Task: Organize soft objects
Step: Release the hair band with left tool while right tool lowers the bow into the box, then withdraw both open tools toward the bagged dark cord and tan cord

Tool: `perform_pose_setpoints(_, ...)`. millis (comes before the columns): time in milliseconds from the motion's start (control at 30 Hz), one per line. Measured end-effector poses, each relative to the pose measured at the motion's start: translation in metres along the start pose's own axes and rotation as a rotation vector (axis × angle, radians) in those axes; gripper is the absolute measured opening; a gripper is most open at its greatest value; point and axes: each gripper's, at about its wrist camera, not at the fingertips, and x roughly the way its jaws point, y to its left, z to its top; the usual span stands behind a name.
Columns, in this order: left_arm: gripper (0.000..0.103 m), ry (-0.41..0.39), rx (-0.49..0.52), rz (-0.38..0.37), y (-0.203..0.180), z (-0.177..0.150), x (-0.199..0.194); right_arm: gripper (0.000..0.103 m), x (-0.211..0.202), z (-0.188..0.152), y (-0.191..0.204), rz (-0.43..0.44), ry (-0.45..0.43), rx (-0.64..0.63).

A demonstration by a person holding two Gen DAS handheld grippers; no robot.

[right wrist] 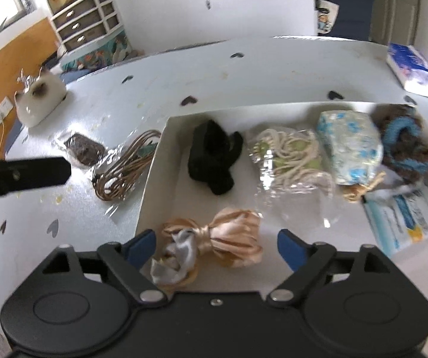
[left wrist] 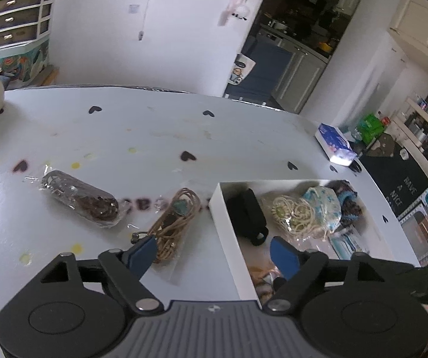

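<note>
A white surface (right wrist: 273,68) dotted with dark hearts carries the things. At its far left corner sits a cat-shaped ornament (right wrist: 39,104). Next comes a brown bundle in clear wrap (left wrist: 79,198), lying flat, and just to its right a tan coiled cord in clear wrap (left wrist: 175,220), close beside the left wall of a shallow white box (right wrist: 154,161).

The left claw (left wrist: 214,253) hangs over the box's left wall with its jaws wide and nothing between them; its left blue finger (left wrist: 142,252) is just beside the tan cord.

Inside the box, from left: a black fabric piece (right wrist: 214,155), a cream cord in clear wrap (right wrist: 285,155), a blue-patterned pouch (right wrist: 351,146), a brown and blue crocheted ring (right wrist: 404,146), and below these a flat blue and white packet (right wrist: 407,220). At the box's near edge lies a peach satin bow (right wrist: 216,244).

The right claw (right wrist: 216,246) stands wide over the bow, its pads apart from it on both sides. A blue tissue pack (right wrist: 410,68) rests at the far right.
</note>
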Motion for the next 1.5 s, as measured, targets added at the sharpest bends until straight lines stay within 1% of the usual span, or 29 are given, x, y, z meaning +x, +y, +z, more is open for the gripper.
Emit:
perform_pose_setpoints(67,0.087,0.003,0.012,-0.005,-0.002,-0.002,-0.001,0.096,-0.009,-0.001,-0.002,-0.005,-0.023,0.013)
perform_pose_setpoints(233,0.095,-0.001,0.036,-0.01,-0.008,-0.003,-0.005,0.097,-0.034,-0.001,-0.007,-0.017,-0.09,0.042)
perform_pose_setpoints(433,0.101,-0.017,0.051,-0.002,-0.015,-0.004,-0.013,0.099,-0.061,-0.002,-0.011,-0.032,-0.16,0.048)
perform_pose_setpoints(600,0.103,-0.011,0.063,0.008,-0.02,-0.008,-0.017,0.103,-0.082,-0.012,-0.013,-0.054,-0.219,0.049)
perform_pose_setpoints(700,0.103,-0.005,0.073,0.007,-0.021,-0.011,-0.018,0.103,-0.091,-0.016,-0.015,-0.071,-0.244,0.054)
perform_pose_setpoints(867,0.103,-0.017,0.094,0.017,-0.023,-0.016,-0.023,0.103,-0.103,-0.026,-0.019,-0.097,-0.276,0.074)
perform_pose_setpoints(1100,0.103,-0.04,0.129,0.028,-0.021,-0.023,-0.033,0.103,-0.111,-0.035,-0.018,-0.119,-0.295,0.078)
perform_pose_setpoints(1333,0.103,-0.067,0.163,0.012,-0.014,-0.031,-0.04,0.103,-0.113,-0.04,-0.009,-0.167,-0.311,0.069)
perform_pose_setpoints(1500,0.103,-0.078,0.165,0.003,-0.008,-0.032,-0.044,0.103,-0.114,-0.044,-0.003,-0.187,-0.317,0.061)
